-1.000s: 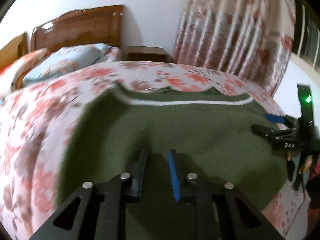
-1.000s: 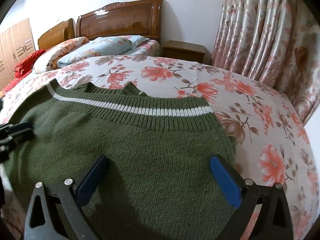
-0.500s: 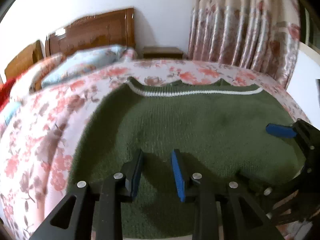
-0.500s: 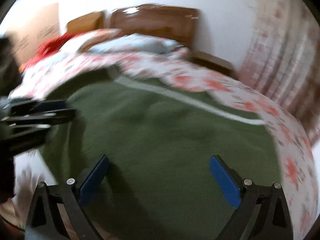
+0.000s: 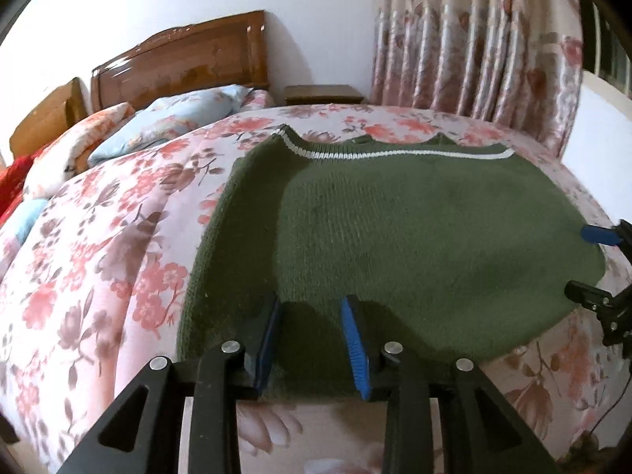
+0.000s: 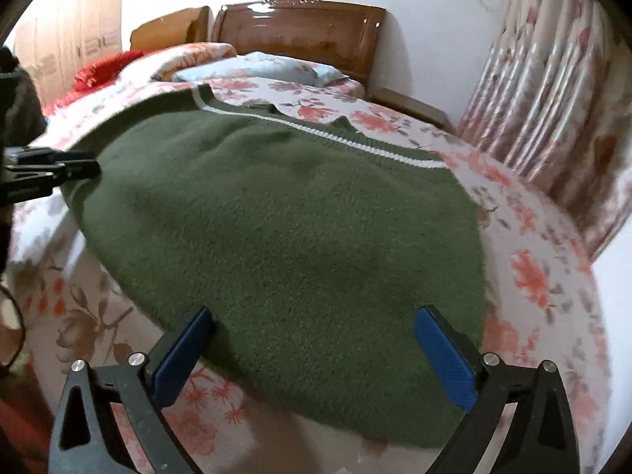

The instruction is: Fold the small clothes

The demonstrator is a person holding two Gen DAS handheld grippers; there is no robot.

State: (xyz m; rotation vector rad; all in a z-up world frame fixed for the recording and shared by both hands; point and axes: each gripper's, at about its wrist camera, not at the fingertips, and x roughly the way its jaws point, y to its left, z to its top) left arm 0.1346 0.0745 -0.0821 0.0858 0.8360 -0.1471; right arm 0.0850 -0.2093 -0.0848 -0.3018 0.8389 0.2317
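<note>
One green knit sweater (image 5: 414,237) spread flat on the floral bedspread (image 5: 98,245), white-striped ribbed band at the far edge toward the headboard (image 5: 185,59), near edge close to the foot of the bed. Long axis apparently side to side across the bed, though bent by the fisheye lens. Already doubled over, judging by a second layer showing along the left side.

Straight ahead of and below both tools. Left gripper (image 5: 312,339) over the near-left part of the cloth, jaws partly apart, having just been opening, with knit lying beneath the gap and nothing pinched that can be seen. Right gripper (image 6: 312,355) over the near-right part, jaws spread wide, straddling the near edge, empty. Both about equally near the near hem; left nearer the doubled left side, right nearer the right-hand corner. Whether any pad rests on the fabric: cannot tell.

Likely next: a pinch at the near edge or a side edge, then a carry across the garment.

Counted: one sweater, two grippers, two wooden headboards side by side, at least three pillows (image 5: 173,118), one nightstand (image 5: 322,94), one floral curtain (image 5: 474,39), a red cloth at the far left.
</note>
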